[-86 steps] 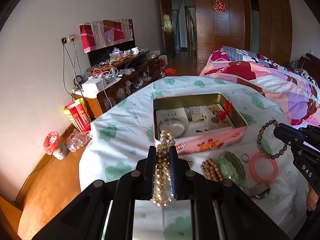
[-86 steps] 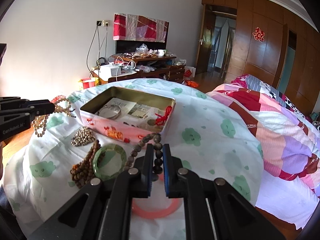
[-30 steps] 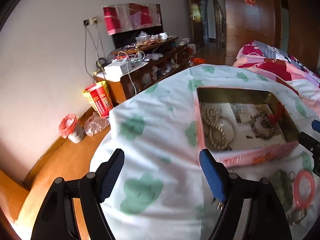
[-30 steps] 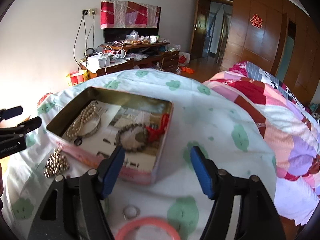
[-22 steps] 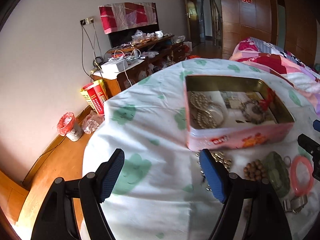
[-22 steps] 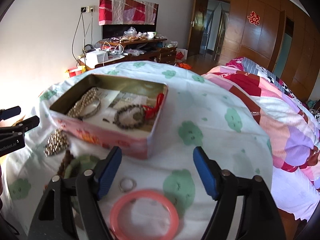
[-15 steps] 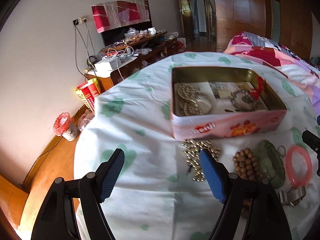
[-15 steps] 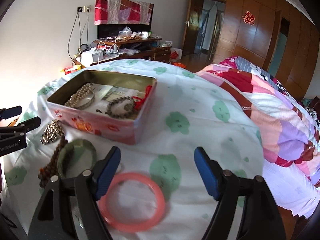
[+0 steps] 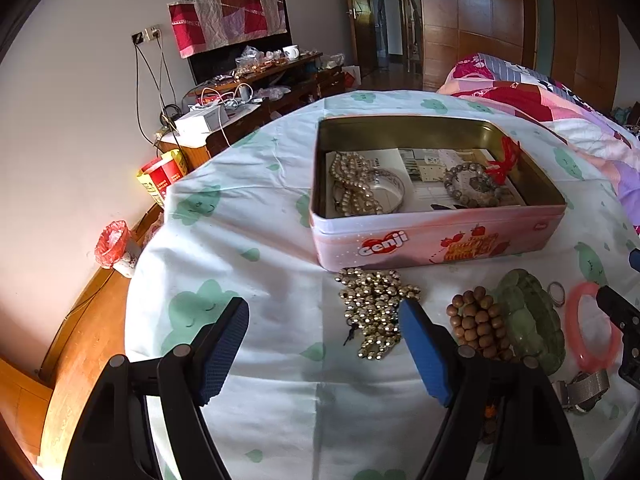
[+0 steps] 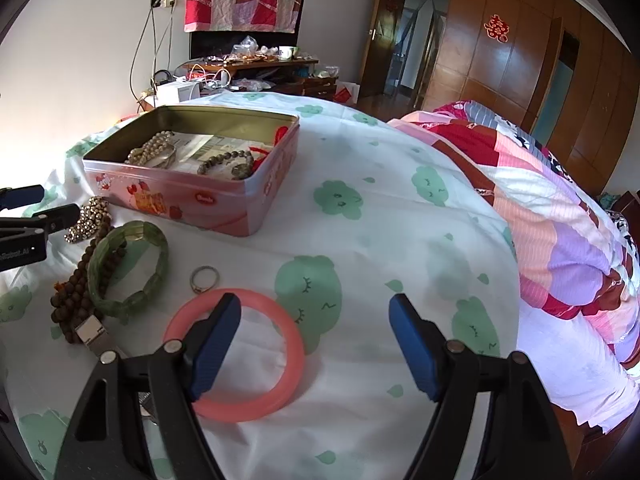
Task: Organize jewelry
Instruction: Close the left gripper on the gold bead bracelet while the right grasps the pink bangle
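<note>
Cloud-print cloth covers the surface, bed just beside; pink tin mid-surface; left gripper and right gripper jaws wide, empty.

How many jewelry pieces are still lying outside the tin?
6: gold bead strand, brown wooden beads, green bangle, silver ring, pink bangle, and a watch, partly hidden.

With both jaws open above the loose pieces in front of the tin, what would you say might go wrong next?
The small ring lies close beside the pink bangle; the right gripper could knock it away. The gold bead strand is a loose heap, so the left gripper may lift only part and drag it against the tin.
</note>
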